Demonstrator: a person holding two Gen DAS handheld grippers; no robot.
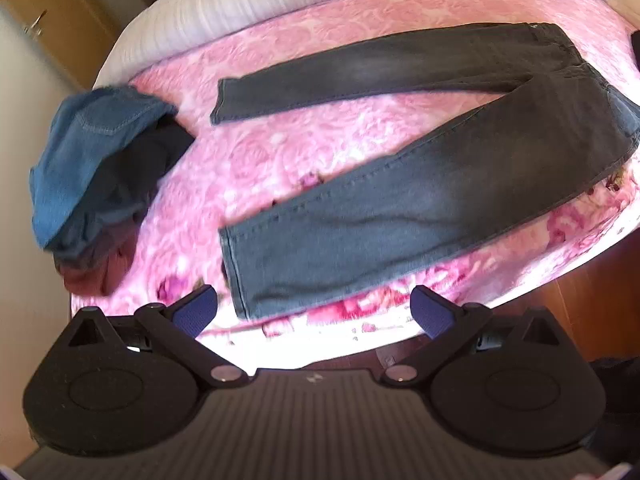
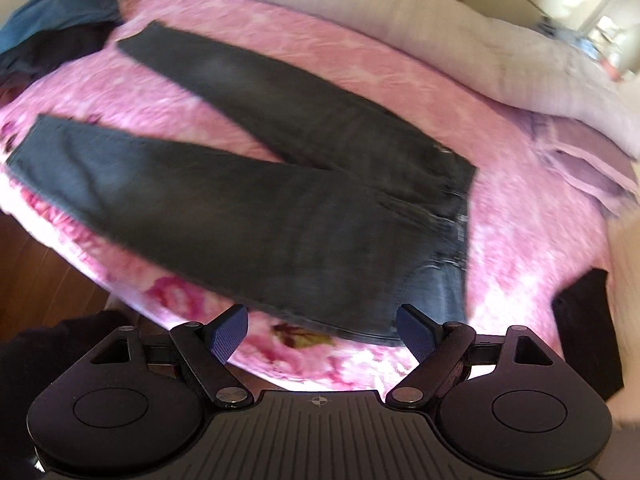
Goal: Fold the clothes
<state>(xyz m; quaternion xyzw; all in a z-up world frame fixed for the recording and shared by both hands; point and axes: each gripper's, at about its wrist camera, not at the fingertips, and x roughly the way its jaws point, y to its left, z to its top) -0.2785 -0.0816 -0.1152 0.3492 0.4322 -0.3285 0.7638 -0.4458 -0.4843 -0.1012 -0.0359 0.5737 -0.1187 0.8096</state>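
Dark jeans (image 1: 420, 152) spread flat on a pink bed (image 1: 280, 152), both grippers hovering at its near edge.

The jeans lie with legs splayed in a V, waistband toward the bed's right side, one hem by the near edge. Denim looks heavy, limp and grippy; hems and waistband corners offer the firmest hold. The left gripper (image 1: 314, 314) and right gripper (image 2: 322, 332) have jaws spread wide, holding nothing. A clothes pile (image 1: 100, 168) sits at the bed's left edge.

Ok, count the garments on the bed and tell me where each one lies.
At least 3: dark jeans spread flat mid-bed, blue denim atop a heap by the leg ends, a lilac garment beyond the waistband. The heap hides more.
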